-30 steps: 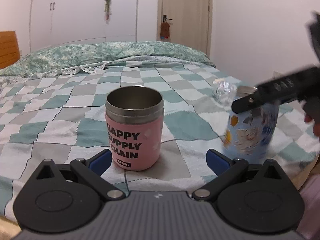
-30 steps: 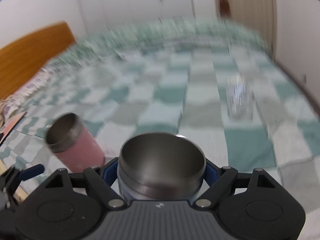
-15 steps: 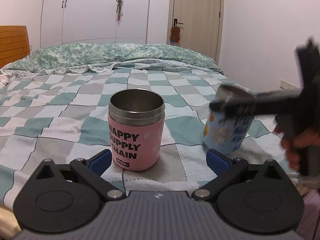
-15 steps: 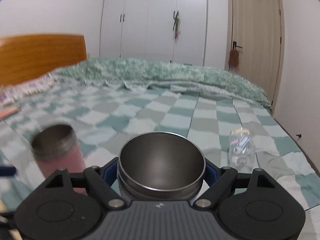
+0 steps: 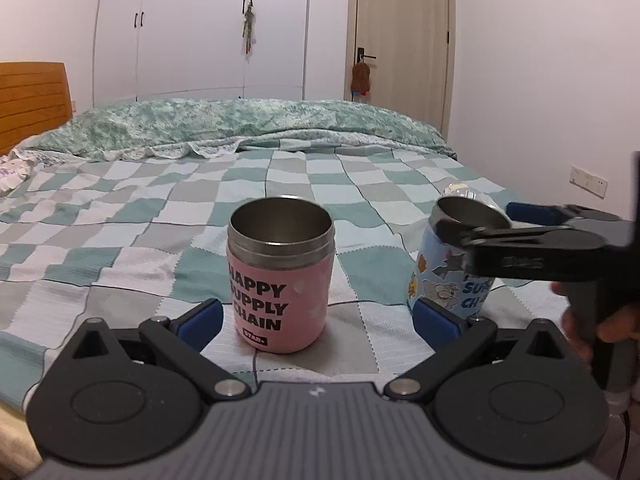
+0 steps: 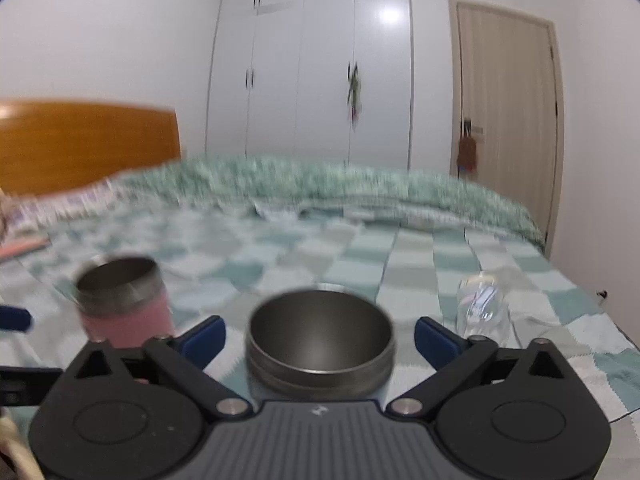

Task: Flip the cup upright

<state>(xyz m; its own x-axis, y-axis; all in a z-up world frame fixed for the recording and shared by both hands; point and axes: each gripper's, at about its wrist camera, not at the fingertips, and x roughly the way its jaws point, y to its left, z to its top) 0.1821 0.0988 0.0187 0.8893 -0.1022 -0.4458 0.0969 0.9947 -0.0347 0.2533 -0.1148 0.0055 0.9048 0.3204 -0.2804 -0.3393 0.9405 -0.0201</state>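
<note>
Two cups stand upright on the bed (image 5: 168,216). Blue cup (image 6: 320,340) sits lower centre, mouth up, between the right gripper (image 6: 320,334) jaws, which are apart, not touching it. Pink cup (image 5: 280,280) stands centre frame between the left gripper (image 5: 316,316) jaws, also spread wide.

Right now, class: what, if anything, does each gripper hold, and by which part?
Nothing is held. The right gripper has jaws open either side of the blue cup, gaps showing; the left gripper is open, with the pink cup between its jaws, untouched.
</note>
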